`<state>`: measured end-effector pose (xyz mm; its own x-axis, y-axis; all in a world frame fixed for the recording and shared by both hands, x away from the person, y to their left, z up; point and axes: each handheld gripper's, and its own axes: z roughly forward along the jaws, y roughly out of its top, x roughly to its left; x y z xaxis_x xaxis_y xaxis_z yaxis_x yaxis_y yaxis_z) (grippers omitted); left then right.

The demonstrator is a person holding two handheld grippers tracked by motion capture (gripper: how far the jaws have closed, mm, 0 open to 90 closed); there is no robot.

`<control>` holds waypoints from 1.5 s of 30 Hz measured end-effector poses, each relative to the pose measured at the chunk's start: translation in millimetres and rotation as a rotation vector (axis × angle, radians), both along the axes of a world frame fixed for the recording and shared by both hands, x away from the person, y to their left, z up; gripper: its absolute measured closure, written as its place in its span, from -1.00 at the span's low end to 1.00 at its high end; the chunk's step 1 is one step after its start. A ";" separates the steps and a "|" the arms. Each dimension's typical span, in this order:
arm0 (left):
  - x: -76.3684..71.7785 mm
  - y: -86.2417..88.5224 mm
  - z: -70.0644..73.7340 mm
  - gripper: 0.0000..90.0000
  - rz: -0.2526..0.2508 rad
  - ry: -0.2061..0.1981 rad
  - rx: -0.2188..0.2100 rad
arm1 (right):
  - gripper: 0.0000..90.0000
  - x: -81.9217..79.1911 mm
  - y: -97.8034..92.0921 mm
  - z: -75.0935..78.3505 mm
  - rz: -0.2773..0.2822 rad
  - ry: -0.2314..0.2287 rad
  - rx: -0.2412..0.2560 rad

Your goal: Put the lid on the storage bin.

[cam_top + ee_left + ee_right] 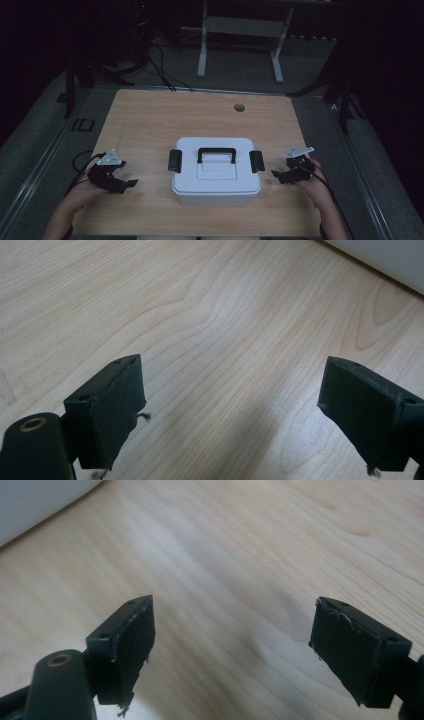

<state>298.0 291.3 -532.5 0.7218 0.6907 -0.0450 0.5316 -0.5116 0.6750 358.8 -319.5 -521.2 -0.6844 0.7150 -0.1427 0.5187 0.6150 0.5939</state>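
High view: a wooden desk carries a white lidded box with a black handle, midway between both grippers. The left gripper and right gripper flank it, near its side latches, each spread wide and holding nothing.

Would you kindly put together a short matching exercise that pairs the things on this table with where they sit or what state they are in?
Things:
1. white box
2. left gripper
3. right gripper
4. black handle

Places or states:
A. lies flat on the lid
B. open, at the box's right side
C. lid on, at the middle of the table
D. open, at the box's left side

Pairs: 1-C, 2-D, 3-B, 4-A
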 end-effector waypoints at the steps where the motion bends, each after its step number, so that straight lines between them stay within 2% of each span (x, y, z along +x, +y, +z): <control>1: -1.0 1.1 -1.9 -0.74 0.010 -0.004 -0.008 | -0.61 0.1 -0.6 -0.9 -0.012 -0.004 0.008; 3: -2.5 3.0 -4.6 -0.74 0.025 -0.009 -0.020 | -0.62 0.2 -2.2 -2.8 -0.048 -0.028 0.027; 4: -2.5 3.0 -4.6 -0.74 0.025 -0.009 -0.020 | -0.62 0.2 -2.2 -2.8 -0.048 -0.028 0.027; 6: -4.0 5.3 -6.7 -0.74 0.057 -0.022 -0.025 | -0.66 -0.3 -4.6 -6.1 -0.110 -0.051 0.064; 9: -4.9 9.0 -8.9 -0.74 0.102 -0.039 -0.043 | -0.68 -0.7 -7.7 -9.3 -0.162 -0.068 0.098; 12: -6.4 12.8 -10.7 -0.74 0.157 -0.055 -0.054 | -0.69 -1.6 -9.9 -12.5 -0.203 -0.080 0.118; 14: -6.9 13.0 -11.0 -0.74 0.181 -0.059 -0.044 | -0.70 -1.9 -11.1 -15.0 -0.222 -0.085 0.127; 18: -9.4 12.3 -12.5 -0.74 0.196 -0.072 -0.055 | -0.70 -2.5 -13.3 -19.5 -0.270 -0.098 0.151; 21: -13.0 12.6 -12.8 -0.74 0.180 -0.076 -0.062 | -0.70 -3.9 -14.9 -21.1 -0.309 -0.133 0.177; 23: -15.1 13.2 -13.2 -0.74 0.184 -0.085 -0.067 | -0.70 -4.8 -15.5 -20.9 -0.318 -0.150 0.189; 27: -18.6 15.3 -13.6 -0.74 0.214 -0.114 -0.102 | -0.70 -6.8 -15.5 -22.4 -0.334 -0.173 0.200; 30: -20.8 15.9 -12.5 -0.74 0.239 -0.137 -0.116 | -0.70 -7.7 -14.8 -24.2 -0.339 -0.176 0.199; 32: -23.1 17.2 -12.2 -0.74 0.252 -0.143 -0.125 | -0.70 -8.5 -15.8 -25.6 -0.344 -0.184 0.216; 38: -28.7 19.3 -14.5 -0.74 0.273 -0.174 -0.116 | -0.70 -12.3 -22.1 -28.5 -0.381 -0.226 0.256; 40: -29.9 19.4 -15.0 -0.74 0.285 -0.180 -0.114 | -0.70 -13.8 -24.4 -29.9 -0.409 -0.249 0.267; 45: -33.0 20.1 -15.8 -0.74 0.326 -0.226 -0.114 | -0.70 -17.5 -29.7 -29.2 -0.443 -0.296 0.312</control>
<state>265.0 311.4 -548.3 0.4668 0.8844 -0.0001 0.4853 -0.2560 0.8360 341.3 -349.2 -550.4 -0.2759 0.9610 -0.0195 0.4704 0.1527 0.8691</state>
